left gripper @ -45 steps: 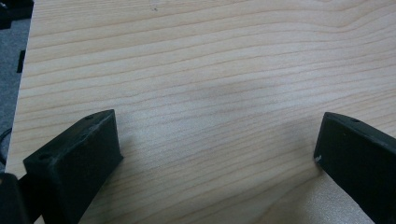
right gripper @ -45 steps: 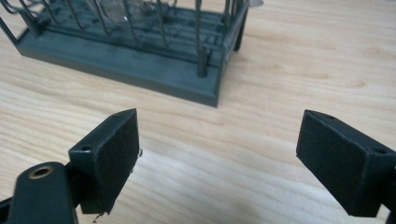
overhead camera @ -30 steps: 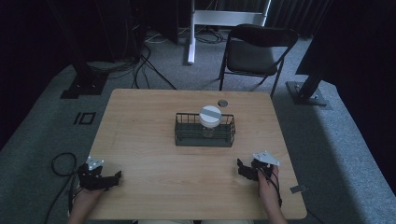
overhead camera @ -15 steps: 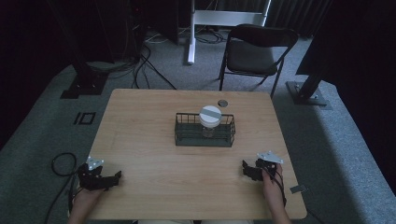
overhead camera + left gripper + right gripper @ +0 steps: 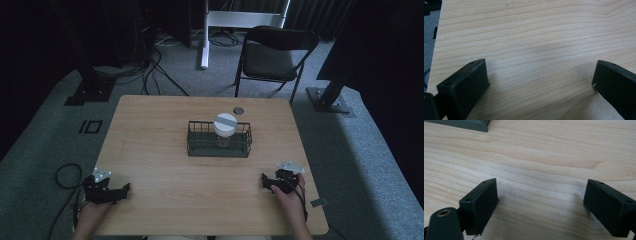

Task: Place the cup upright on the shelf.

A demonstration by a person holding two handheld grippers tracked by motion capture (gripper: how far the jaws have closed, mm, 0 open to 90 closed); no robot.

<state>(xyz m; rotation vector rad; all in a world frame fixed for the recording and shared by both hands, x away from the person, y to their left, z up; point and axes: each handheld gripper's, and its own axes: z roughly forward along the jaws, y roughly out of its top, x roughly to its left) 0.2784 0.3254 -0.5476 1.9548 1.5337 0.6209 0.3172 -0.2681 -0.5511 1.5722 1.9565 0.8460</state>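
Both sets of jaws are wide open, nothing in them. Left gripper (image 5: pixel 120 190) sits at 7 o'clock on the table (image 5: pixel 165 145), right gripper (image 5: pixel 265 181) at 5, wire basket (image 5: pixel 219 145) dead centre.

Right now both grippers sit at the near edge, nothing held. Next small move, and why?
Probably bring the right gripper forward toward the wire basket at mid-table. Its jaws stand wide apart over bare table, so nothing is held, and the white-lidded jar standing in the basket leans to that side. The left gripper, also open, can wait.
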